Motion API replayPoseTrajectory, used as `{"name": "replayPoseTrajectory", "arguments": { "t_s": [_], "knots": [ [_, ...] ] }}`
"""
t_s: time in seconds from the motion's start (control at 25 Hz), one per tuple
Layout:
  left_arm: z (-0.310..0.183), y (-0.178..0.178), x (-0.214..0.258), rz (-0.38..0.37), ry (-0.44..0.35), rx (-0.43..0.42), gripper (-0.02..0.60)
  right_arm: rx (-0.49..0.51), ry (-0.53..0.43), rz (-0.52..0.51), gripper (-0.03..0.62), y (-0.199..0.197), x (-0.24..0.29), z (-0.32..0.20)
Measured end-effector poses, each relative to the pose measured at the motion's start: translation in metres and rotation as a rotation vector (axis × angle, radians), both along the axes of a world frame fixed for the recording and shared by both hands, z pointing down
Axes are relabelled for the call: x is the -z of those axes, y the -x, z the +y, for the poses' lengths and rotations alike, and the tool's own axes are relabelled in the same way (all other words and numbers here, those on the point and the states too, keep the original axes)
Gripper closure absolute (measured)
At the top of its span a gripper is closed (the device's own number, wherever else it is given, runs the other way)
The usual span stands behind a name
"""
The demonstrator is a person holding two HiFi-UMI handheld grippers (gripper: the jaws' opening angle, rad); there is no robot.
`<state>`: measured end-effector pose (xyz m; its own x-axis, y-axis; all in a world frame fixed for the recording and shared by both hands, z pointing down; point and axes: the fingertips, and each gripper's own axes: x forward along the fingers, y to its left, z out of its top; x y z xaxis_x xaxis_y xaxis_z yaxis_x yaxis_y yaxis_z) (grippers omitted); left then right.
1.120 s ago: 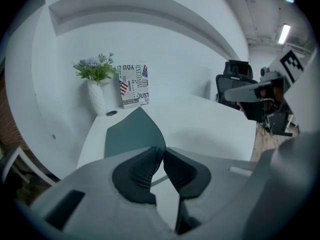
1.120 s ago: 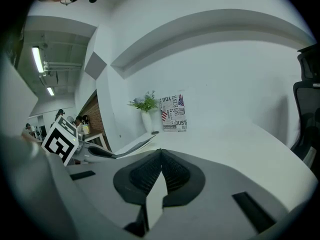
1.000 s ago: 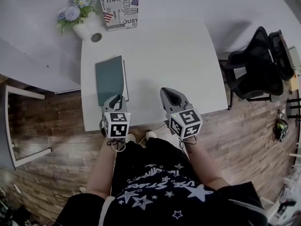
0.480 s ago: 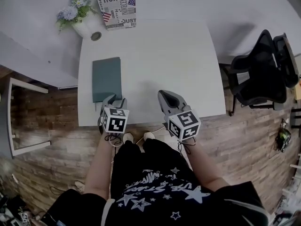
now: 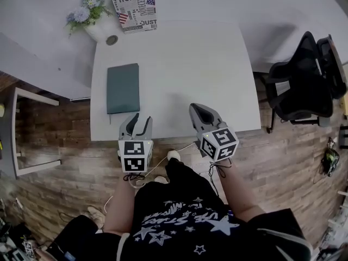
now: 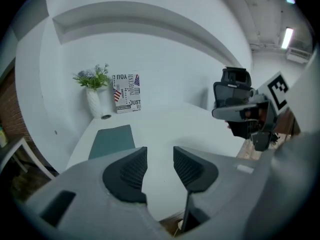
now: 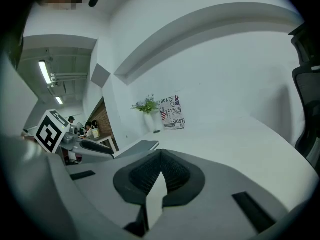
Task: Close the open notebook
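1 closed teal notebook [image 5: 123, 88] lies flat on the table [image 5: 190, 64].

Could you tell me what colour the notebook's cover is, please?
The notebook is dark teal; head view.

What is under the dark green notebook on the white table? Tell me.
The flat, closed dark green notebook lies directly on the white rectangular table, which shows all around it. The patch of table beneath the notebook is covered and cannot be seen.
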<state>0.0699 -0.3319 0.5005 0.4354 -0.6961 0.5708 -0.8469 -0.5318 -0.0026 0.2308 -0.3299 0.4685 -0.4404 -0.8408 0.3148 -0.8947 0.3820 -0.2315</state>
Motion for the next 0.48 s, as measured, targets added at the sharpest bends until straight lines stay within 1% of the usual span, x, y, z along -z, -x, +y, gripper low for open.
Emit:
{"name": "replayPoseTrajectory", "arguments": {
  "t_s": [0.16, 0.28, 0.36, 0.48],
  "knots": [
    [0.021, 0.006, 0.008, 0.034, -0.018, 0.006, 0.425, -0.005, -0.001, 0.015, 0.592, 0.002, -0.001, 0.013],
    [0.047, 0.015, 0.01, 0.06, -0.019, 0.006, 0.439, -0.004, -0.008, 0.039, 0.592, 0.011, 0.002, 0.028],
    [0.066, 0.025, 0.01, 0.08, -0.015, 0.011, 0.447, -0.01, -0.02, 0.058, 0.592, 0.017, 0.007, 0.04],
    [0.097, 0.047, 0.013, 0.101, -0.017, 0.024, 0.478, -0.025, -0.043, 0.08, 0.592, 0.025, 0.017, 0.066]
  ]
}}
